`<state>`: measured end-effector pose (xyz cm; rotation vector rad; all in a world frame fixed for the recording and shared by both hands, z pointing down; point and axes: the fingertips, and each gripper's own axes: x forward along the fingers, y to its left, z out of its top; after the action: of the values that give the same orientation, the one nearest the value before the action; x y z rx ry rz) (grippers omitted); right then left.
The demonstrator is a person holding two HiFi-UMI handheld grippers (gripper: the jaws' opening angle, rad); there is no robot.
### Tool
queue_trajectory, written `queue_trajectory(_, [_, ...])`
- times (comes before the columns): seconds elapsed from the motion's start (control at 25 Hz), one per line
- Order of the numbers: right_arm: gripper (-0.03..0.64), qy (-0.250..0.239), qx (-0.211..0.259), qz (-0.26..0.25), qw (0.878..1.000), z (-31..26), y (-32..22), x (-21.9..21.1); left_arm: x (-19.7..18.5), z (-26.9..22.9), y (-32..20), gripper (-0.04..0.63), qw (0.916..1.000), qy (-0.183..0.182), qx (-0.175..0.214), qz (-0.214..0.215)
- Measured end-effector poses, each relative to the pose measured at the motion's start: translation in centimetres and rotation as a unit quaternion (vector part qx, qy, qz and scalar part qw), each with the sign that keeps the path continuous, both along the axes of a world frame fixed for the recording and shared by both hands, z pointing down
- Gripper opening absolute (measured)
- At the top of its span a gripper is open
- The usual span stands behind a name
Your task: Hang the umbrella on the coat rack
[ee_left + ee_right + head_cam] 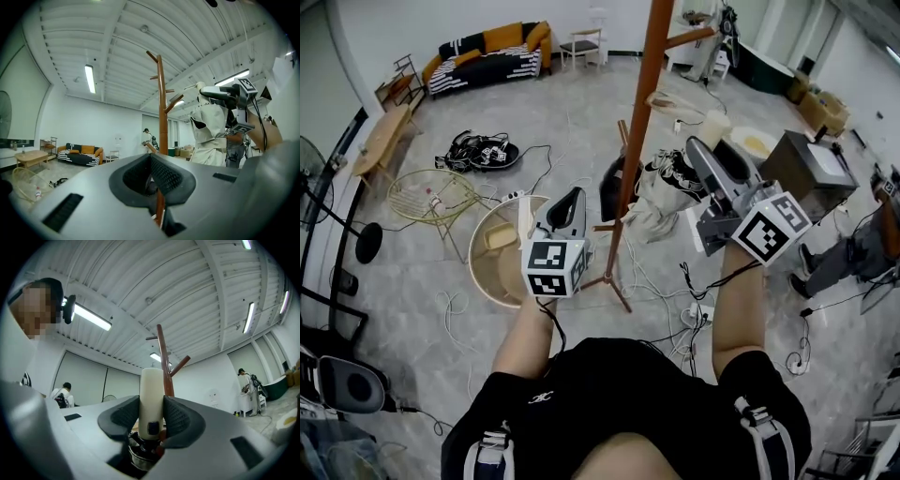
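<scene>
The brown wooden coat rack stands straight ahead of me, its pegs high on the pole. My right gripper is shut on the umbrella's cream handle, which stands upright between the pads with a dark button facing me. The left gripper view shows the folded beige canopy hanging below that gripper, just right of the pole. In the head view the canopy bunches beside the pole, under the right gripper. My left gripper points level at the pole's lower part, pads together, nothing between them.
Rack feet and cables spread across the floor below me. A round pale tub and a wire table stand to the left, a sofa at the back. A box and a seated person are to the right.
</scene>
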<state>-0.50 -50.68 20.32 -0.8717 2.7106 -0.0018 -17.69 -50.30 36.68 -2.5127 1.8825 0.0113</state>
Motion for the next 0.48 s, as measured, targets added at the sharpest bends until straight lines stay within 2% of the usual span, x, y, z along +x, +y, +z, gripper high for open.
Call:
queue_trajectory(0.16, [0.173,-0.016,-0.021,-0.010,1.000,2.0,-0.5,0.1,0.5,1.4,0.3,0.017,1.0000,-0.002,-0.007,-0.004])
queue_trajectory(0.32, [0.173,-0.008,-0.038,-0.007,0.999,3.4,-1.7,0.9,1.8,1.4,0.3,0.017,0.9998,-0.007,-0.013,-0.010])
queue_trajectory(0.48, [0.173,0.007,-0.064,0.008,0.998,5.1,-3.5,0.8,1.7,1.1,0.2,0.017,0.9996,0.011,-0.019,-0.016])
